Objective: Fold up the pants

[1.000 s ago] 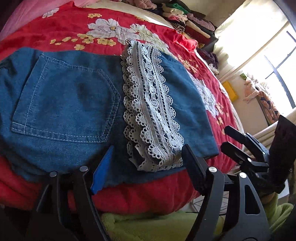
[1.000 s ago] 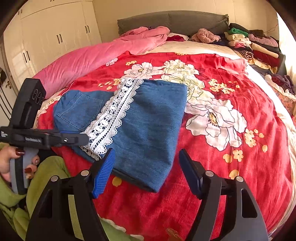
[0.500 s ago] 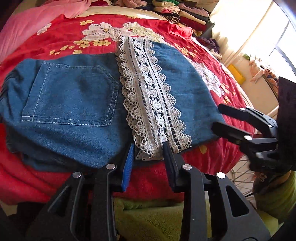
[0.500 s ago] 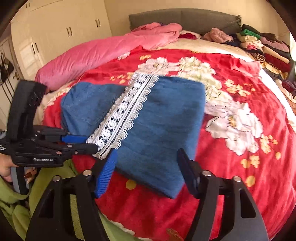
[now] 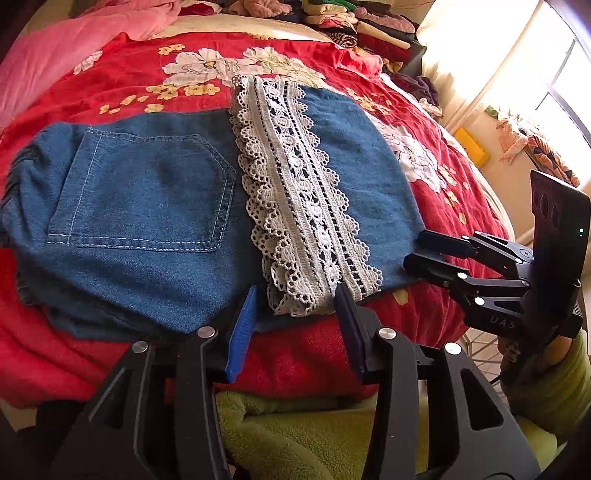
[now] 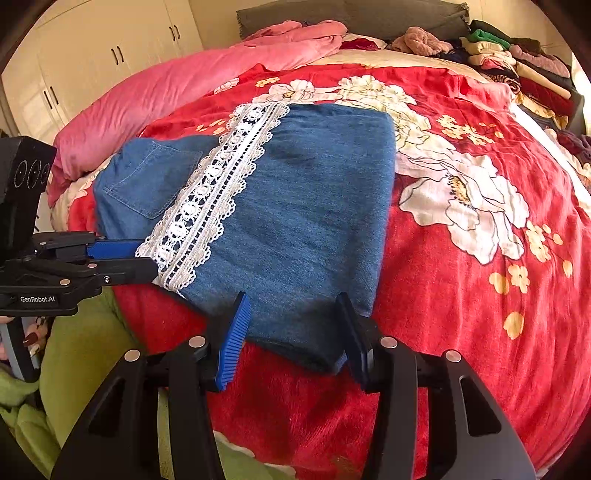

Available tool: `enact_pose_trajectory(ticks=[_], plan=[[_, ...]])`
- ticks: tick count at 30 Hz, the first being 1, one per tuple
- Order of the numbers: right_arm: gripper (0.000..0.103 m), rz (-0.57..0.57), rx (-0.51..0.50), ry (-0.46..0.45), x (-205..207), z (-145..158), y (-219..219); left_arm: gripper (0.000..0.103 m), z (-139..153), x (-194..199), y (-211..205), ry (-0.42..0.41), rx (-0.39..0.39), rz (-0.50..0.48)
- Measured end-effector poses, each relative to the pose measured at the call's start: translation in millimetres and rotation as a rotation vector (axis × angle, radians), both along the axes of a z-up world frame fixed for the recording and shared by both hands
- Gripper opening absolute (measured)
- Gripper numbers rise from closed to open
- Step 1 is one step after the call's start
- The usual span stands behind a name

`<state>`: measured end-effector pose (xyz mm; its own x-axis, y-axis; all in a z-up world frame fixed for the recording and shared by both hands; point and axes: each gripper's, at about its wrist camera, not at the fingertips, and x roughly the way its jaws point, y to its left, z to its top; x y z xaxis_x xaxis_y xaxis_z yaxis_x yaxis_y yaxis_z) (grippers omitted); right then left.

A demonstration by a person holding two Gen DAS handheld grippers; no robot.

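Folded blue denim pants [image 5: 147,206] with a white lace hem band [image 5: 303,206] lie on the red flowered bedspread [image 5: 147,74]. My left gripper [image 5: 295,314] is open, its fingers either side of the near end of the lace band. My right gripper [image 6: 291,325] is open, straddling the near corner of the folded denim [image 6: 295,229]. The right gripper also shows in the left wrist view [image 5: 424,251], at the denim's right corner. The left gripper shows in the right wrist view [image 6: 140,258], at the lace end [image 6: 207,206].
A pink duvet [image 6: 184,85] lies along the bed's left side. Stacks of folded clothes [image 6: 517,62] sit at the far right by the grey headboard [image 6: 351,14]. White wardrobes [image 6: 92,55] stand to the left. A bright window [image 5: 535,74] is to the right.
Both grippers have moved in to the near edge of the pants. The left jaws narrowed half a second ago and have widened a little since; the right jaws have narrowed around the denim corner.
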<state>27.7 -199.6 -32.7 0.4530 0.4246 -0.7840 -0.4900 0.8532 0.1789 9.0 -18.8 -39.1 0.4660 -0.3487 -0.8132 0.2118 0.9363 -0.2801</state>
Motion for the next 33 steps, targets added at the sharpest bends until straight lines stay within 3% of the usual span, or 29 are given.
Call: enact_pose_trajectory(ticks=[14,20,24,33], plan=[[0.057,-0.045,0.03,-0.015,-6,15,-18,0.057,19,-9,0,-0.05,0.053,0.019],[0.074,-0.061,0.043,-0.041,-8,25,-22,0.074,28,-13,2,-0.073,0.075,0.034],[0.076,-0.064,0.044,-0.051,-10,29,-22,0.088,35,-14,5,-0.105,0.106,0.066],[0.094,-0.08,0.033,-0.092,-12,42,-19,0.093,47,-18,16,-0.152,0.169,0.117]])
